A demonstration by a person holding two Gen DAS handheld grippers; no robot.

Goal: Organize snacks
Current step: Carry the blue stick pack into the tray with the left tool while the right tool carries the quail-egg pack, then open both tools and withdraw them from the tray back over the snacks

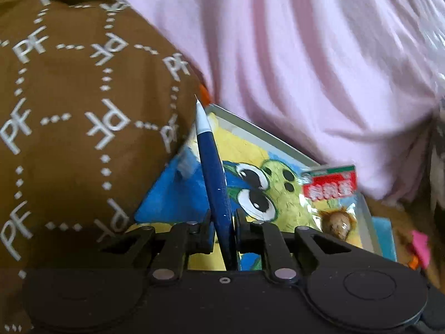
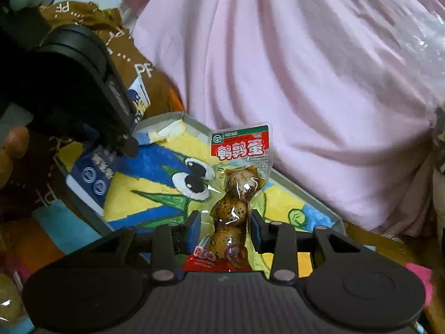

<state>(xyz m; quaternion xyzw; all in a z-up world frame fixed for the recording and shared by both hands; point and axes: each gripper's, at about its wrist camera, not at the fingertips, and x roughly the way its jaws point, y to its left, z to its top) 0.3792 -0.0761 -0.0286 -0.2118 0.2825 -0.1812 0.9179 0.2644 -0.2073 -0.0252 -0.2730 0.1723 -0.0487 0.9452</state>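
Note:
My left gripper is shut on a thin blue snack packet with a white top, seen edge-on and standing upward. From the right wrist view, that left gripper holds the blue packet over the left end of a grey-rimmed tray. The tray's floor bears a yellow and blue cartoon picture with big eyes. My right gripper is shut on a clear quail-egg packet with a red label, held upright over the tray. The same egg packet shows at the right of the left wrist view.
A pink cloth bulges close behind the tray. Brown fabric printed with white letters fills the left side. A person's fingers hold the left tool. A bright pink item lies at the right, beside crinkled clear plastic.

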